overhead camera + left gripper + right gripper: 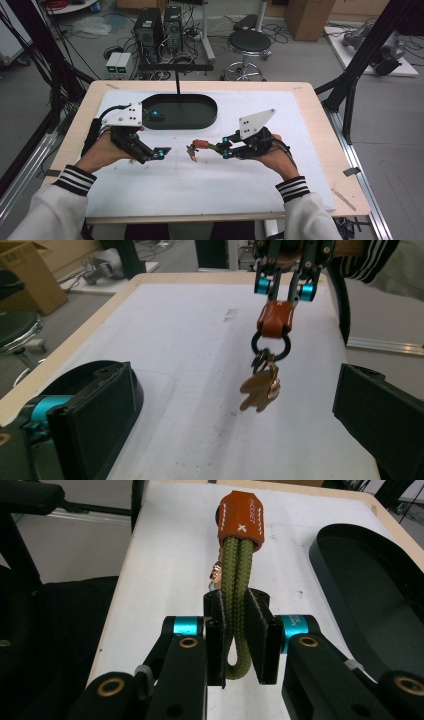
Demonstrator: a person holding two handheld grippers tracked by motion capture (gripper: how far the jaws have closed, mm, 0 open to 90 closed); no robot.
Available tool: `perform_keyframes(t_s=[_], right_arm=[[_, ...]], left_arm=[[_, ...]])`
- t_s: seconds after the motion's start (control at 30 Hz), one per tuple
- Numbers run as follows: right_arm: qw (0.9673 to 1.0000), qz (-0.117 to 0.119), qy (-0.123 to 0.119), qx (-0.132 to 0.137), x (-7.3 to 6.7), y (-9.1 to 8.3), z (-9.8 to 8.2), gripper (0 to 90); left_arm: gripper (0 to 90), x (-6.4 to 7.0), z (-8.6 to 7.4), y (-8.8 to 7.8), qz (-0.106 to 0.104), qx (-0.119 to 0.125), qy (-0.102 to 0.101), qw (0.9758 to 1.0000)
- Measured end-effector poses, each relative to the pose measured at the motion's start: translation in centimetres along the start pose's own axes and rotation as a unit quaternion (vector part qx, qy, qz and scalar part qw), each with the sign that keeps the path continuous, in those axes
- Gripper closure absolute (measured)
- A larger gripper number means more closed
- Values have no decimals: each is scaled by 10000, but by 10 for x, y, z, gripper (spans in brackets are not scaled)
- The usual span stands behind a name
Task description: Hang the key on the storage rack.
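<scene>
The right tool (235, 640) clamps the keychain's olive cord loop (235, 580), keys (260, 387) dangling above the counter's (310, 100) middle; the left tool (159, 152) is open, empty.

On the counter (320, 130) a mat (260, 175) lies; the tray (200, 117) sits at the mat's far edge, left of centre; the left hand-held gripper (162, 151) hangs just before the tray; the right hand-held gripper (224, 145) is to its right, the key fob (197, 146) between them, seemingly clear of the mat; a stool (248, 45) stands behind the counter.
</scene>
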State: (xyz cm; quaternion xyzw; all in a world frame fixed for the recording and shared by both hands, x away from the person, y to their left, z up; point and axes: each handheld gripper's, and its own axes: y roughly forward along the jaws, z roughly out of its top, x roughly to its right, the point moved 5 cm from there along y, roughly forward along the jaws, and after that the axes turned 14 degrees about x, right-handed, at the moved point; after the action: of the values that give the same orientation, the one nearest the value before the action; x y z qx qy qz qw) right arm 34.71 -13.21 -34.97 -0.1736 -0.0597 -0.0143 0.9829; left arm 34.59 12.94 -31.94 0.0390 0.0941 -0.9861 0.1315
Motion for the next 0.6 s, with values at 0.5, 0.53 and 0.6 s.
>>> perform_keyframes(t_s=[0.5, 0.53, 0.6], right_arm=[[9999, 147, -24, -4, -2, 10, 1, 793], [9999, 154, -15, -31, -2, 11, 1, 793], [9998, 172, -7, -50, -2, 13, 1, 793]], left_arm=[[40, 10, -2, 32, -615, -553, 79, 9965], [54, 11, -2, 33, -633, -569, 81, 9963], [91, 12, -2, 36, -707, -590, 54, 9957]])
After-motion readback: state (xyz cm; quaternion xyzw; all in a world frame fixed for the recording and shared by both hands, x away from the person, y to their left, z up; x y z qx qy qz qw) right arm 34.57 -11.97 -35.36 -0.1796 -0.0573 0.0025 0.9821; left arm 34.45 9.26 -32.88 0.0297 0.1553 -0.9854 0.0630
